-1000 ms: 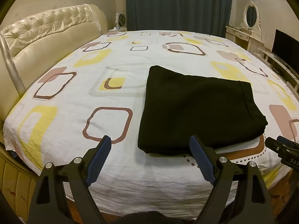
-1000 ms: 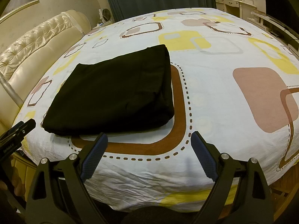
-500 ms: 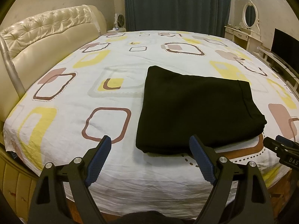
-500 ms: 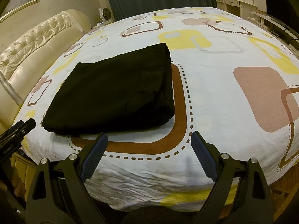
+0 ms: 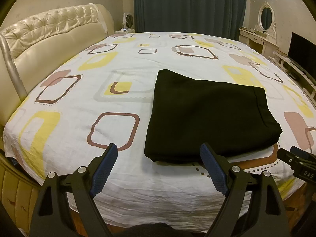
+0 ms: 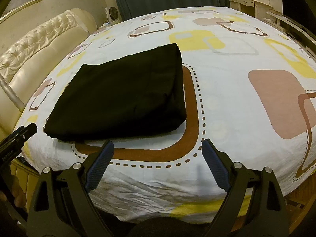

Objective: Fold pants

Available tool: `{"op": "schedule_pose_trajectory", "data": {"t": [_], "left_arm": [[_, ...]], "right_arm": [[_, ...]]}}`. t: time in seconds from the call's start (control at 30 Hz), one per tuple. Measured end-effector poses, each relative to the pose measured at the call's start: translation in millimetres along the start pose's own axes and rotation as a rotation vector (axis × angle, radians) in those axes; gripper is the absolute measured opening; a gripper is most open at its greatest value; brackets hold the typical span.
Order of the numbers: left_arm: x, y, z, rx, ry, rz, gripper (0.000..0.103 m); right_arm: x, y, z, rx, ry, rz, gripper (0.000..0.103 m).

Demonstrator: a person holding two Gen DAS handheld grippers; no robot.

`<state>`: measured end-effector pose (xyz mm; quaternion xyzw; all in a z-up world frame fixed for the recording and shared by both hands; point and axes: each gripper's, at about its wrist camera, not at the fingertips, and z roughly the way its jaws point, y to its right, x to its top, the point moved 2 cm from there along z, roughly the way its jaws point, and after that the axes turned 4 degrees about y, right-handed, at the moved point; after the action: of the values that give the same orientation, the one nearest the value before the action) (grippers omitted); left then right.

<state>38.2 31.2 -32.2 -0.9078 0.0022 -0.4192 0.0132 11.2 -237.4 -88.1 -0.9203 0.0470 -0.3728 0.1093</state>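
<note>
The black pants (image 5: 209, 118) lie on the bed (image 5: 126, 193) as a compact, several-layered rectangle near the front edge, resting partly on a brown band printed on the patterned sheet (image 6: 227, 102). The edges line up fairly squarely and nothing trails loose, so the folding looks finished or nearly so. That would explain why neither tool touches the cloth.

The left gripper (image 5: 160, 167) hovers off the bed's front edge, its fingers (image 5: 102, 169) spread wide and empty, the pants' near left corner just beyond the right finger. The right gripper (image 6: 158, 165) hangs likewise, fingers (image 6: 215, 167) released with only sheet between them; the bundle sits ahead and to its left. Each tool shows at the margin of the other's view — they flank the pants from the front, tilted down at the bed. It reads as a stand-off pose: clear of the fabric so the fold is not disturbed, yet close enough to tidy a corner if needed.

Against the pictures from a second ago, nothing material differs — the bundle keeps its shape and place, both pairs of fingers stay equally open, and both hands have held still.
</note>
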Motion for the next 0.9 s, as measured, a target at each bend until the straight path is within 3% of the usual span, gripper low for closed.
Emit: {"op": "schedule_pose_trajectory", "data": {"t": [0.63, 0.8, 0.9], "left_arm": [[-1.0, 0.4, 0.9, 0.000, -0.008, 0.007, 0.085], [-1.0, -3.6, 3.0, -0.011, -0.030, -0.030, 0.087], [-0.2, -5.9, 5.8, 0.032, -0.045, -0.044, 0.089]], "right_arm": [[0.9, 0.0, 2.0, 0.006, -0.010, -0.005, 0.090], [0.0, -0.8, 3.5, 0.008, -0.016, -0.008, 0.090], [-0.2, -1.1, 3.6, 0.009, -0.016, -0.009, 0.090]]}}
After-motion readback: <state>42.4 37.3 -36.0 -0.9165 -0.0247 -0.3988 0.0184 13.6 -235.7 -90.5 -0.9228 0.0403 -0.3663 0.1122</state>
